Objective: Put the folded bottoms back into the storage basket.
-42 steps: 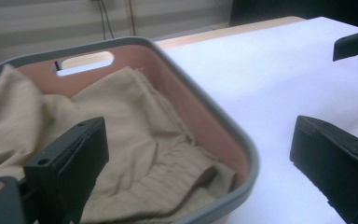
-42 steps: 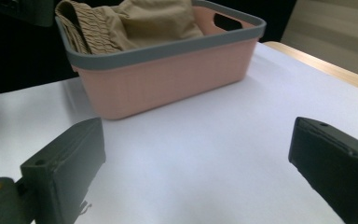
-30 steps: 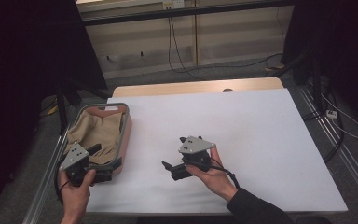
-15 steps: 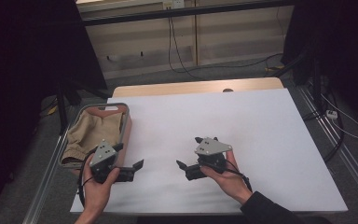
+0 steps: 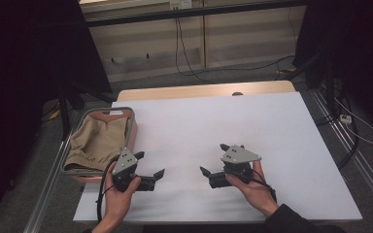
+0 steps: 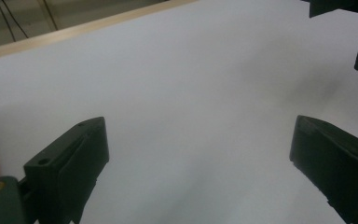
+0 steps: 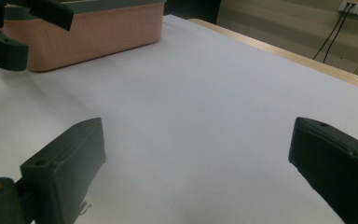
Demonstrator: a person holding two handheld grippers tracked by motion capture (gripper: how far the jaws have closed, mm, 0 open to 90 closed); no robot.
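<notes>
My left gripper (image 5: 150, 171) and right gripper (image 5: 212, 171) sit near the table's (image 5: 272, 126) near edge, jaws wide apart, empty. The cloth (image 5: 99, 141) lies in the bin (image 5: 132, 127) at far left. I could clip that bin swinging left. The middle and right offer room.

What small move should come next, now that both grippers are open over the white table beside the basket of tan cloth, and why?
Probably ease the left gripper back toward the pink plastic basket. Its jaws stand wide apart and hold nothing, the folded tan cloth lies in the basket just to its left, and the white table carries nothing else to grasp. The right gripper, also open, is farther off.
</notes>
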